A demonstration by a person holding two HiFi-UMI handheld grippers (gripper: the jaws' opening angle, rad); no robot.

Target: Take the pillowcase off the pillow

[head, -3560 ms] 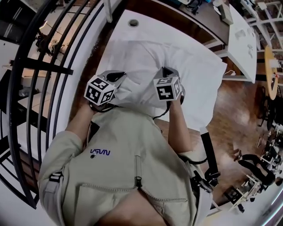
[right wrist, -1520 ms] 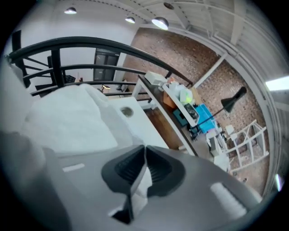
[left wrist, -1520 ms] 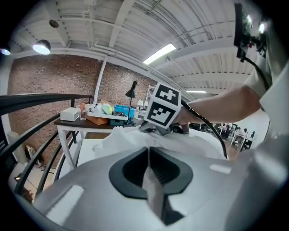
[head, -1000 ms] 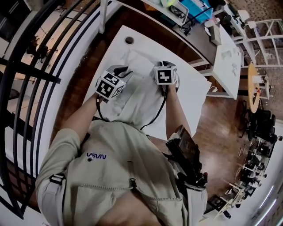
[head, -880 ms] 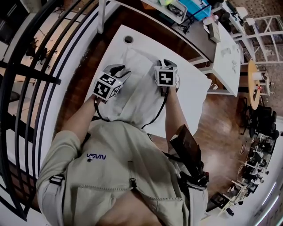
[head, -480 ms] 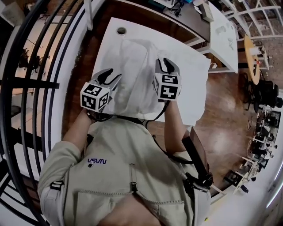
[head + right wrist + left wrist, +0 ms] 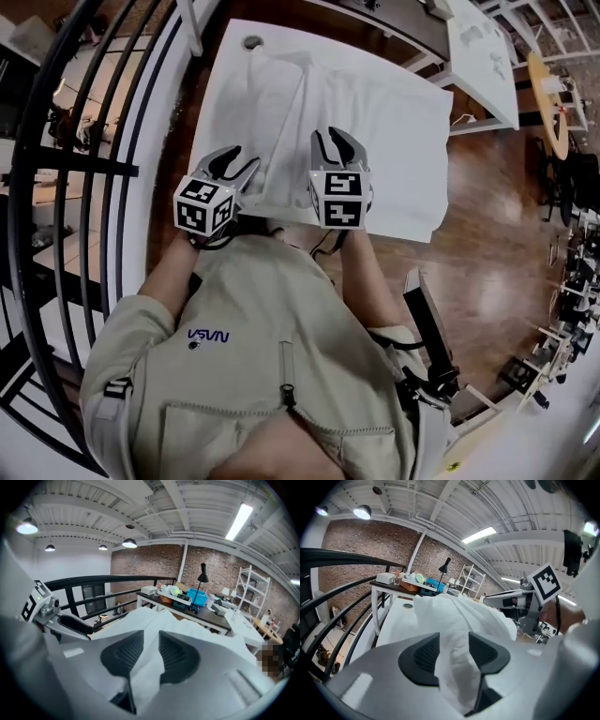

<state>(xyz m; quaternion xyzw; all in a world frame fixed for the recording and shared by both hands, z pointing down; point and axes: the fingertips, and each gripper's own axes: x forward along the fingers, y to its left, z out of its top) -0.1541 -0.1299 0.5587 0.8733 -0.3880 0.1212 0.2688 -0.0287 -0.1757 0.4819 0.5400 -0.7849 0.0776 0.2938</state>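
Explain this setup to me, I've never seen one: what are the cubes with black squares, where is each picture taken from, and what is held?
No robot here. A person in a beige jacket holds a tool in each hand; each ends in a two-jaw gripper, and the marker cubes are part of them. The head view comes from a camera on the person's head, looking down at a white table. The two gripper views come from cameras riding on the left gripper and right gripper, looking along their jaws. On the table lies a white pillowcase, bunched into a ridge. Both grippers pinch its near end; their jaws have just been opening somewhat, yet cloth fills each gap.
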